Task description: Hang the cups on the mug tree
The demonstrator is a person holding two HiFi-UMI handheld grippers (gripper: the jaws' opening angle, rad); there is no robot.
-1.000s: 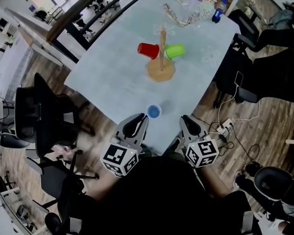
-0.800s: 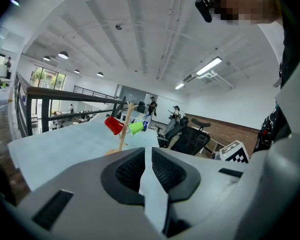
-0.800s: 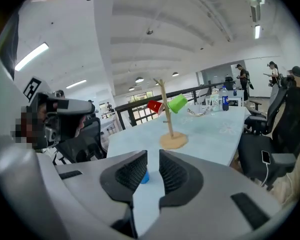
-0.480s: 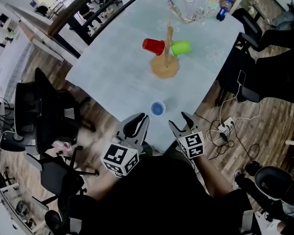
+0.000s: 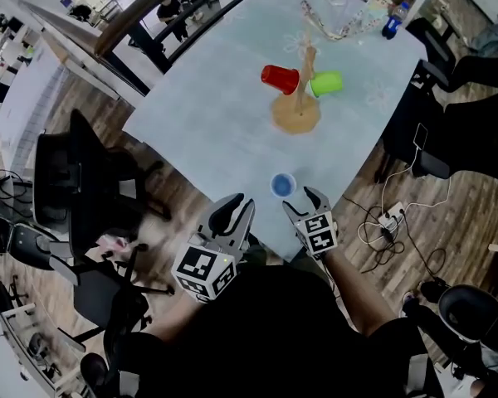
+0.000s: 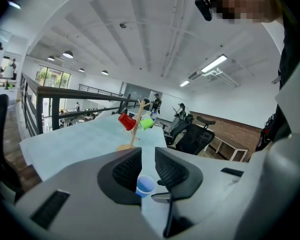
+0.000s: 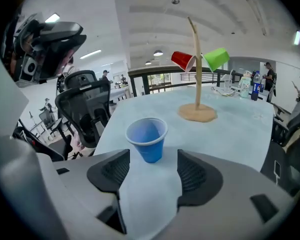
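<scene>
A blue cup [image 5: 283, 184] stands upright near the table's front edge. My right gripper [image 5: 305, 202] is just behind it. In the right gripper view the blue cup [image 7: 147, 139] stands just ahead of the right gripper [image 7: 152, 167], beyond the pads, whose jaws have just been opening wide with nothing between them. My left gripper [image 5: 236, 209] hangs off the table's edge to the left. Its jaws have just been opening to a narrow gap, empty [image 6: 148, 159]. Farther back stands the wooden mug tree [image 5: 297, 110], bearing a red cup [image 5: 280, 78] and a green cup [image 5: 326, 83].
The pale table [image 5: 207, 114] ends close to both grippers. A blue bottle [image 5: 392, 21] and a strap [image 5: 336, 30] lie at its far end. Black office chairs [image 5: 75, 197] stand left and right of it. Cables and a power strip [image 5: 390, 218] lie on the floor at right.
My right gripper has dropped and moved forward up to the blue cup, and its jaws have spread wide. The left gripper has shifted slightly and its jaws have parted a little.
</scene>
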